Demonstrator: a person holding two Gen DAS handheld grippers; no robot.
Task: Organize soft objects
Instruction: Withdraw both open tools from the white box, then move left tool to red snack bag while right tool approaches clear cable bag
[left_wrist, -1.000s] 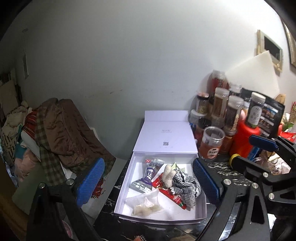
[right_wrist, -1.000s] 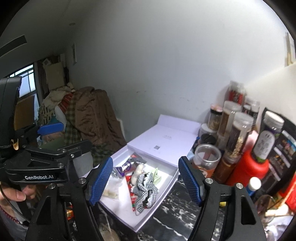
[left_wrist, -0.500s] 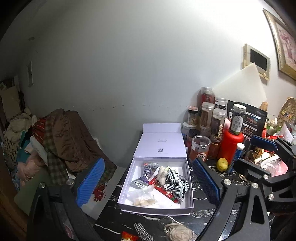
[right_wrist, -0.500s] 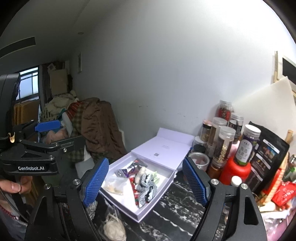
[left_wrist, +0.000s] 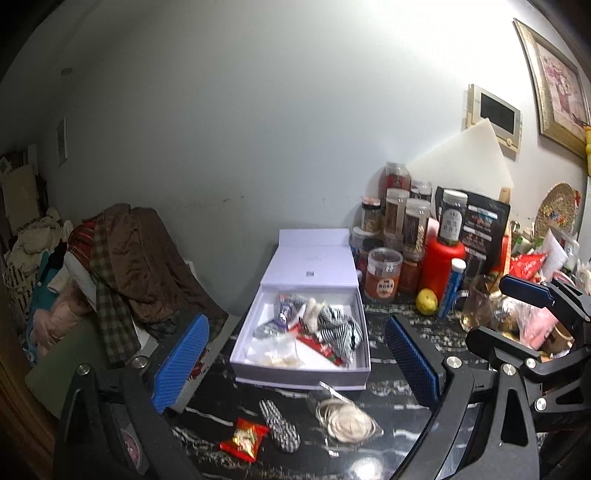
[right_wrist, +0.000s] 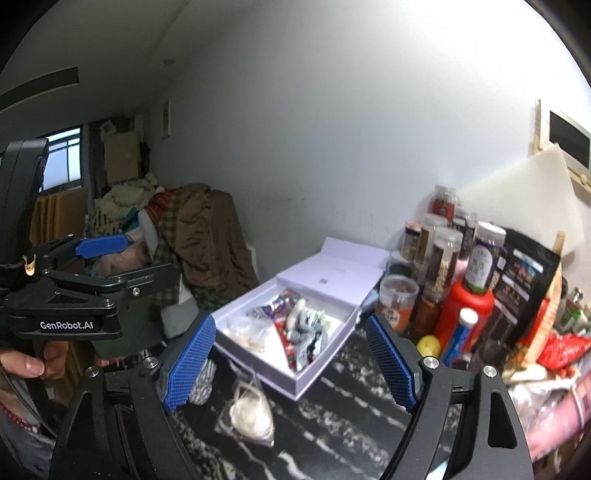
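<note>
Newly revealed red snack packet (left_wrist: 244, 438), only in left wrist view.

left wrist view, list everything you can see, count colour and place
white box: one, lid open, middle of the dark marbled table
checked cloth: one, black and white, in the box
red wrapper: one, in the box
clear bag: one, pale contents, box front
red snack packet: one, on the table before the box
checked strip: one, black and white, beside that packet
bagged cream bundle: one, on the table before the box
jars: several, right of the box
red bottle: one, among the jars
lemon: one, yellow
clothes pile: brown and plaid, left
left claw: open, blue pads
right claw: open, empty, jaws just widened
</note>
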